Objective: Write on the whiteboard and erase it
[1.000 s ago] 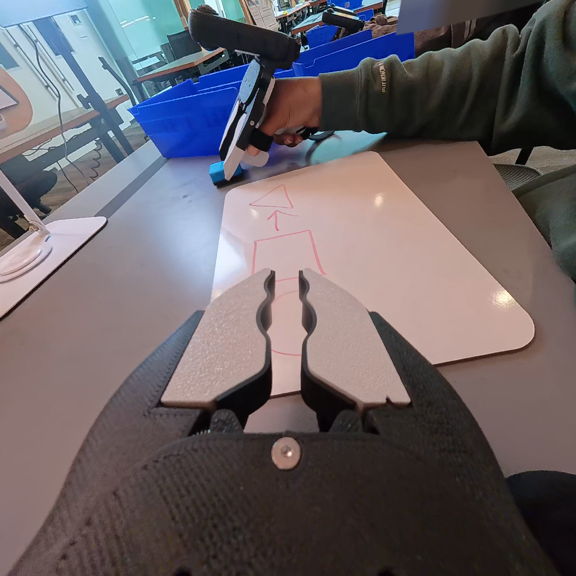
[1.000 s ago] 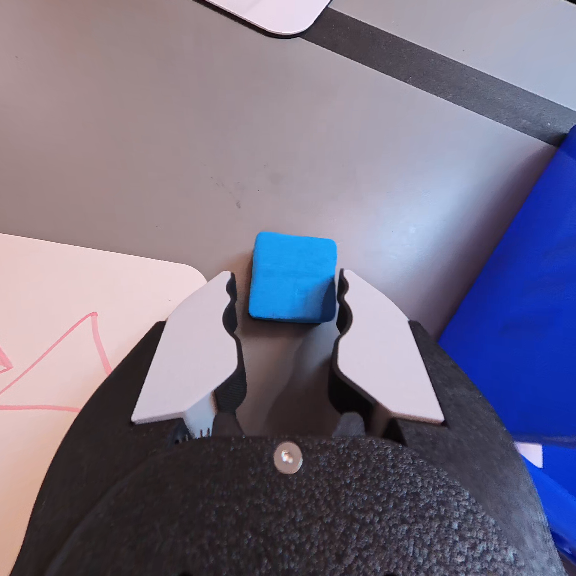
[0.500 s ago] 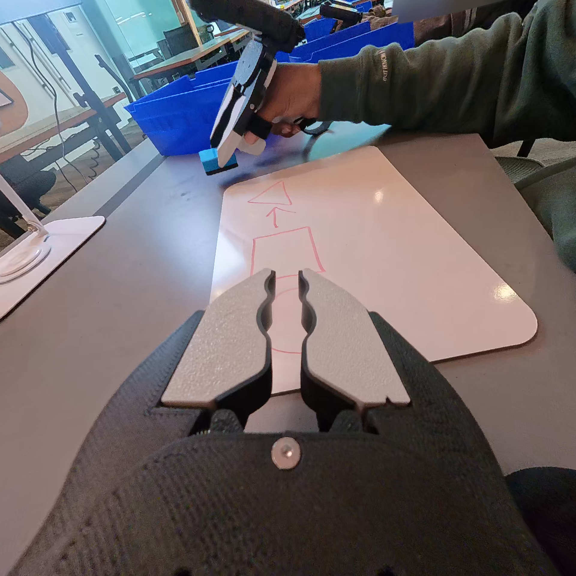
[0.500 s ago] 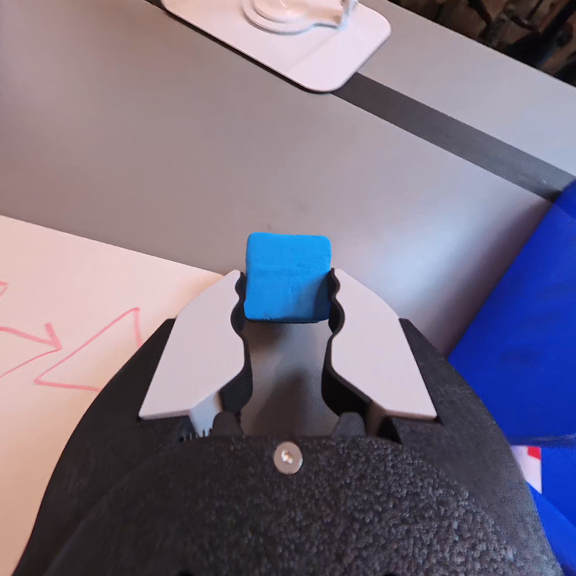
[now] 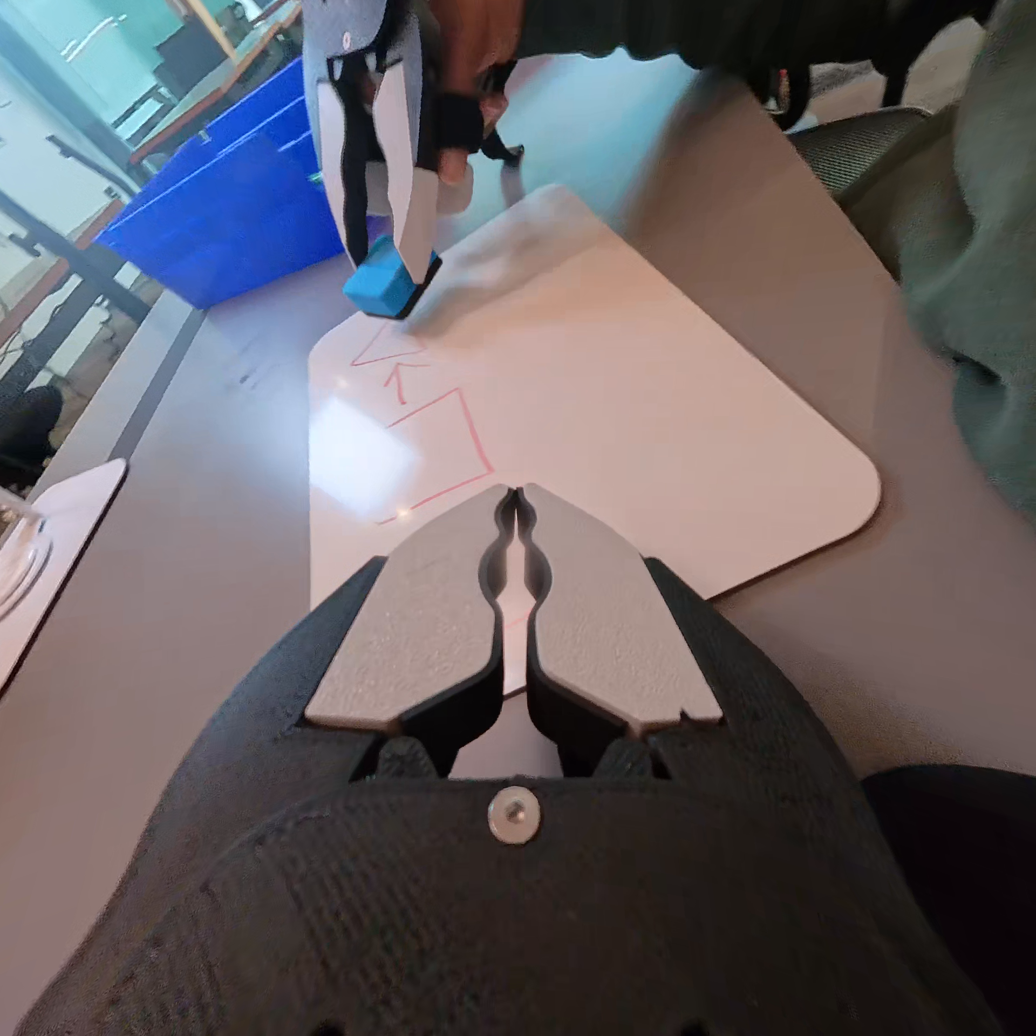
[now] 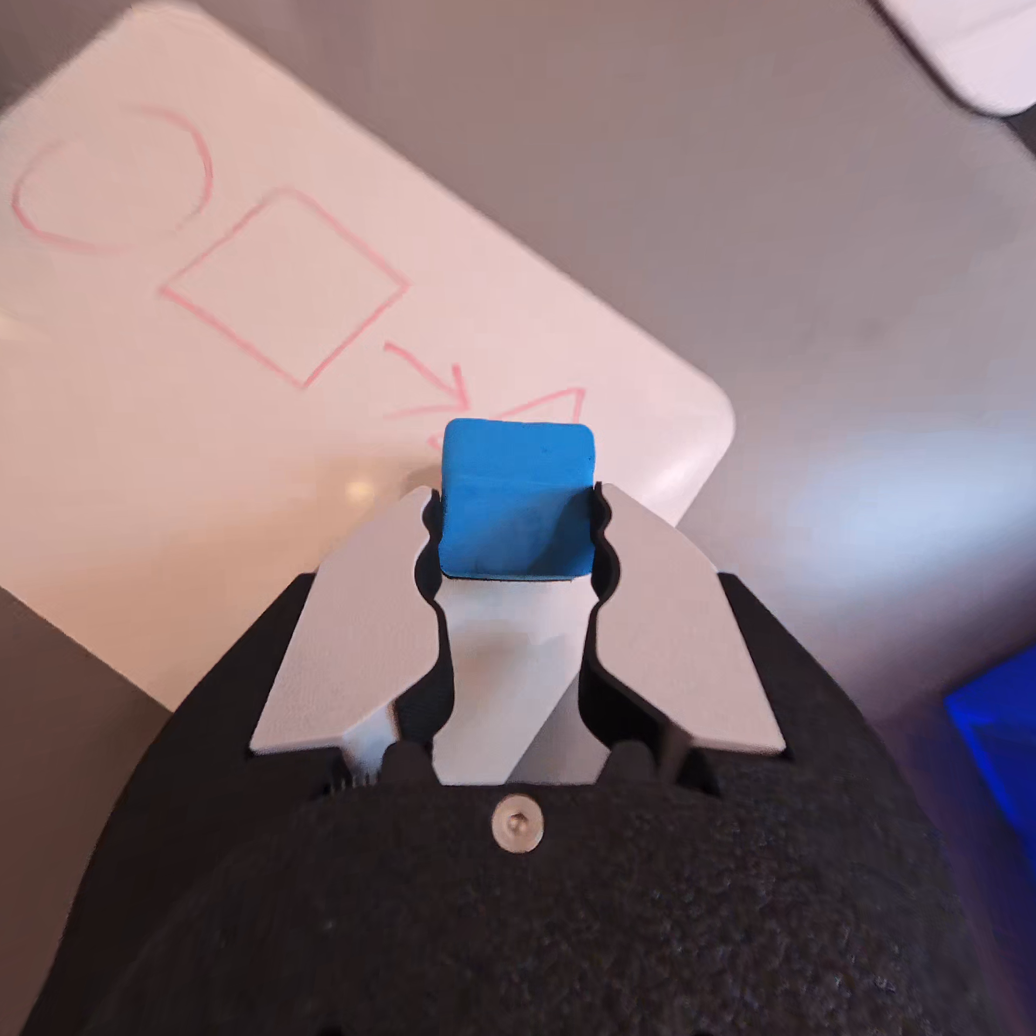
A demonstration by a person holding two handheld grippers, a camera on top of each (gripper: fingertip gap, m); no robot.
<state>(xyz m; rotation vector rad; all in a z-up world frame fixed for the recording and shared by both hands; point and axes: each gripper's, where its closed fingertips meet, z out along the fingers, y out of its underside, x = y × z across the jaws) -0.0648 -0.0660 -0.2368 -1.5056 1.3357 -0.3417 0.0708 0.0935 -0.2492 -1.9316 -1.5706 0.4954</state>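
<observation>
Grey surface (image 5: 168, 560) and whiteboard (image 6: 140, 448) are blurred; triangle (image 6: 552, 406) is half-hidden by blue eraser (image 6: 516, 504), clamped by right hand-held gripper (image 6: 516, 493); left hand-held gripper (image 5: 516, 493) is clenched bare.

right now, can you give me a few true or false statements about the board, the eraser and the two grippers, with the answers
1. The right gripper holds a blue eraser between its fingers. True.
2. The eraser is over the circle on the whiteboard. False: it is at the triangle, near the board's far corner.
3. The left gripper has its fingers closed with nothing between them. True.
4. The drawings are in green ink. False: the circle, square, arrow and triangle are pink-red.
5. A blue bin stands on the table beyond the whiteboard. True.
</observation>
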